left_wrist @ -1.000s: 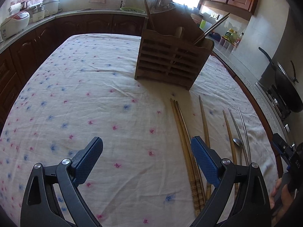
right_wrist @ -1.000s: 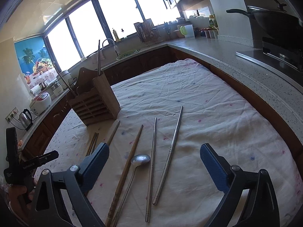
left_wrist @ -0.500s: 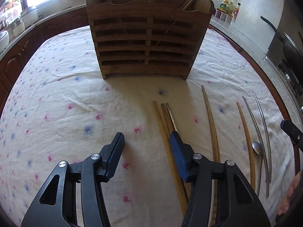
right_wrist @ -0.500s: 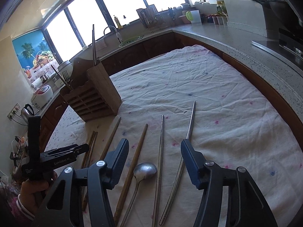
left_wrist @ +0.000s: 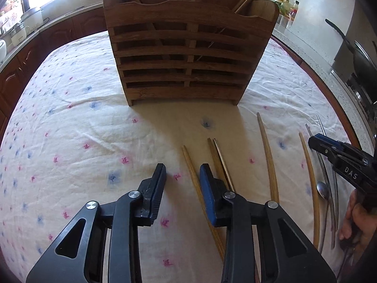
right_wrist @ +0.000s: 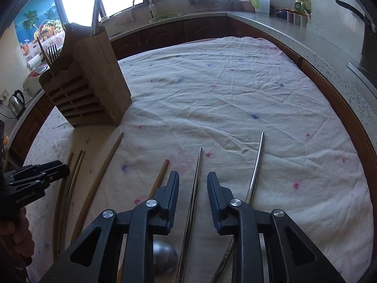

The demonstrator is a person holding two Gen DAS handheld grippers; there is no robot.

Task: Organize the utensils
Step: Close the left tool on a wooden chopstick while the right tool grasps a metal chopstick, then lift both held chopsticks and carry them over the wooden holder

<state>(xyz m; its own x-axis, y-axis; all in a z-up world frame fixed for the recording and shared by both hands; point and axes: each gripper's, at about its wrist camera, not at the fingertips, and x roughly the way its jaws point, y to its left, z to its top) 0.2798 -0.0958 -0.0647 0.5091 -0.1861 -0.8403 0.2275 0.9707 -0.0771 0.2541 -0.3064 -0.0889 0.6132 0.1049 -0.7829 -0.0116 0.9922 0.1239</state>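
Note:
A slatted wooden utensil holder (left_wrist: 188, 56) stands on the flowered tablecloth (left_wrist: 70, 129); it also shows in the right wrist view (right_wrist: 89, 89) with a fork (right_wrist: 53, 50) in it. Wooden chopsticks (left_wrist: 266, 153) and metal chopsticks lie in a row to its right. My left gripper (left_wrist: 182, 179) hovers low with a narrow gap, a wooden chopstick (left_wrist: 193, 172) lying between its fingers. My right gripper (right_wrist: 192, 186) is likewise narrowed around a metal chopstick (right_wrist: 196, 176) lying on the cloth. A metal spoon (right_wrist: 163, 257) lies under its left finger.
A second metal chopstick (right_wrist: 255, 165) lies right of my right gripper. Kitchen counters (right_wrist: 294, 35) surround the table, with a sink (right_wrist: 165, 16) at the back, a kettle (right_wrist: 15, 99) at left and a wok (left_wrist: 358, 54) at the right.
Both grippers moved forward and down toward the utensils, and their jaws narrowed from wide open to a small gap, each around a chopstick.

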